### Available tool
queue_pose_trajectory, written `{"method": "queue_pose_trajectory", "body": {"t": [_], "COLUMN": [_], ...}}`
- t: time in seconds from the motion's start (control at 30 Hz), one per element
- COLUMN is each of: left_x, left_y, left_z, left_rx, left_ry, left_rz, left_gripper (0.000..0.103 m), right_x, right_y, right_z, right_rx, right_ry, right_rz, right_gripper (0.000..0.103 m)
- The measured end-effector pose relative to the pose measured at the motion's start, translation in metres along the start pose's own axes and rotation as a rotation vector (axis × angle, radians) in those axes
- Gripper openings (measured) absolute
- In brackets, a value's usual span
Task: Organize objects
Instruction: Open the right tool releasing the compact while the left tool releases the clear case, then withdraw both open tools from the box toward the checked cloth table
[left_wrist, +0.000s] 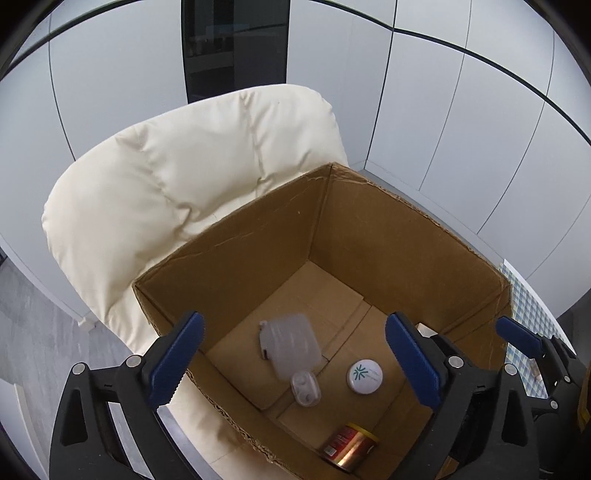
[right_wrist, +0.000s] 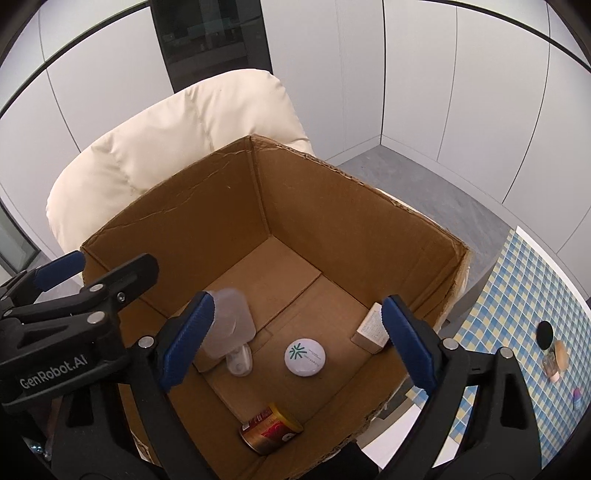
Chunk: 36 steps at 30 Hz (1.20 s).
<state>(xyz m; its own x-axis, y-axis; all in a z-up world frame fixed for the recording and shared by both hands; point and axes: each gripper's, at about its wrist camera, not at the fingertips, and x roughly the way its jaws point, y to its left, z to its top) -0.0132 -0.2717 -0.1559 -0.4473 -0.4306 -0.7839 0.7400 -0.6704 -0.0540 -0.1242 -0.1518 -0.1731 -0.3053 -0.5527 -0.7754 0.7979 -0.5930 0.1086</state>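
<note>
Both tools, left (left_wrist: 295, 365) and right (right_wrist: 297, 343), hang released over the box (right_wrist: 332, 229) on a cream chair (left_wrist: 166, 173); can (right_wrist: 271, 428) inside, white walls (left_wrist: 461, 110), grey floor (right_wrist: 424, 192), checked desk (right_wrist: 517, 295) rightward

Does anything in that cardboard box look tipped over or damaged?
Yes. The red and gold can lies on its side at the near end of the cardboard box, and the box's top rim is torn and ragged. The other items lie loose on the bottom, unbroken.
</note>
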Motion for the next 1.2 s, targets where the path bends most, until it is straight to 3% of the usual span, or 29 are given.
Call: {"method": "queue_pose_trajectory", "body": {"t": [0.7, 1.2], "left_x": [-0.014, -0.074], "left_y": [-0.003, 0.001], "left_z": [-0.008, -0.038], "left_rx": [0.013, 0.039], "left_ry": [-0.008, -0.004], "left_rz": [0.011, -0.003], "left_gripper": [0.099, 0.099], "right_x": [-0.002, -0.054], "right_y": [-0.004, 0.0], "right_z": [-0.005, -0.03], "right_rx": [0.014, 0.019], "right_ry": [0.041, 0.04], "right_rz": [0.002, -0.028], "right_gripper": [0.094, 0.094]}}
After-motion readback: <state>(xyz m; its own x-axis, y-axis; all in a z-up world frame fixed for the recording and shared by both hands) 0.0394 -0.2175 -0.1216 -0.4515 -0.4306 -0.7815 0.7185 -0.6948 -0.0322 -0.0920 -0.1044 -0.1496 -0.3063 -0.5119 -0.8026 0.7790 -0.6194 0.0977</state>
